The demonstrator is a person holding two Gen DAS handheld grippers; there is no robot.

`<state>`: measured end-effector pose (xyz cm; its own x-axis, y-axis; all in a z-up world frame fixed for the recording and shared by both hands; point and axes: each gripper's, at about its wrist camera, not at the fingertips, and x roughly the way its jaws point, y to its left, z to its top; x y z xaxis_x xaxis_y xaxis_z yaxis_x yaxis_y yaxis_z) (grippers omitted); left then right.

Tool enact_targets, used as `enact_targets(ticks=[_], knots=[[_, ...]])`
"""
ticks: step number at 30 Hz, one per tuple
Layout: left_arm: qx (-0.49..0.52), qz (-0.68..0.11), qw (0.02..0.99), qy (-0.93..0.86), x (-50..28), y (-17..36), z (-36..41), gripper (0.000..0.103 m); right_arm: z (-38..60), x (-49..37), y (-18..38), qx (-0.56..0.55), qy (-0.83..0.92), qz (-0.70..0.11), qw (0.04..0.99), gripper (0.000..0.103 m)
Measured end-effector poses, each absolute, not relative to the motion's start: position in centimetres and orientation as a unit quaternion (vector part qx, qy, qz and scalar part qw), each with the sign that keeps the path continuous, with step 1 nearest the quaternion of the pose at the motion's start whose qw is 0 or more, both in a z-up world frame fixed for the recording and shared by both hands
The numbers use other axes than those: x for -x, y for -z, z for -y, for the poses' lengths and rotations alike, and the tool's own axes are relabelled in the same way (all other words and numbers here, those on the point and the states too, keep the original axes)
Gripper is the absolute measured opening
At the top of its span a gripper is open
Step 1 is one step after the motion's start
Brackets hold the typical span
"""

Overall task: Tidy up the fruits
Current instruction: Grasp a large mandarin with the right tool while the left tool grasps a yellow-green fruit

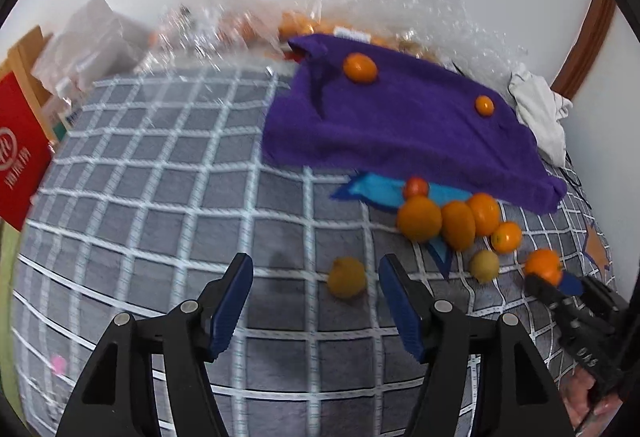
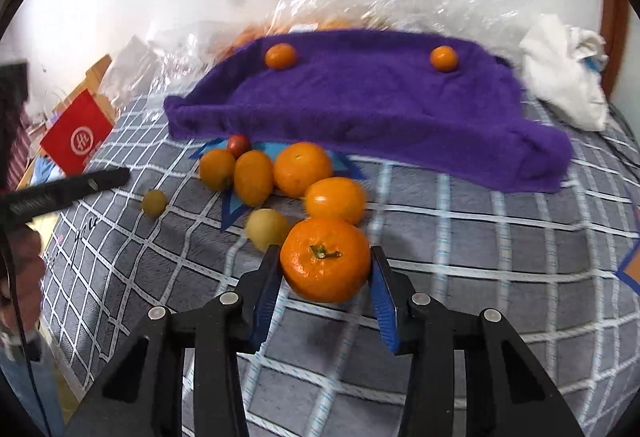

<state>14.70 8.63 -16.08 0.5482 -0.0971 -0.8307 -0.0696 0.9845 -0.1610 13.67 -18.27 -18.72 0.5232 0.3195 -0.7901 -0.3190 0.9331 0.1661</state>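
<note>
Checked bedding (image 2: 500, 257) is seen; a mandarin (image 2: 325, 260) is clasped by the right gripper (image 2: 325, 269), purple towel (image 2: 380, 105) far ahead; left gripper (image 1: 316, 301) released.

a grey blanket (image 2: 460, 249) is showing a white grid pattern. a purple towel (image 2: 360, 105) is carrying two orange fruits (image 2: 280, 56). a bright orange mandarin (image 2: 325, 260) with a green stem is sitting between blue pads (image 2: 265, 297) on black arms. a pale yellow fruit (image 2: 266, 229) is lying nearby, and a red box (image 2: 76, 137) is bearing a white logo.
</note>
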Motion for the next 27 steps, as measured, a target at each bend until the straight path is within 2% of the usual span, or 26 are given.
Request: enact_targets(ticks=[4, 7, 8, 9, 27], knots=[[0.082, -0.481, 0.873, 0.017, -14.6, 17.2, -7.5, 0.061, 20.6, -13.4, 18.7, 0.01, -0.141, -0.447, 0.883, 0.043], [0.068, -0.488, 0.87, 0.015, -14.5, 17.9, -6.8, 0.041, 22.0, -13.5, 19.4, 0.004, -0.123, -0.454, 0.883, 0.043], [0.065, -0.49, 0.869, 0.012, -14.6, 18.0, -6.6, 0.028, 22.4, -13.6, 19.6, -0.001, -0.12, -0.456, 0.882, 0.043], [0.058, -0.489, 0.87, 0.004, -14.5, 18.1, -6.5, 0.023, 22.5, -13.7, 19.7, -0.004, -0.118, -0.458, 0.881, 0.043], [0.052, -0.446, 0.893, 0.015, -12.4, 12.1, -5.1, 0.023, 24.2, -13.5, 14.9, -0.027, -0.081, -0.426, 0.901, 0.043]])
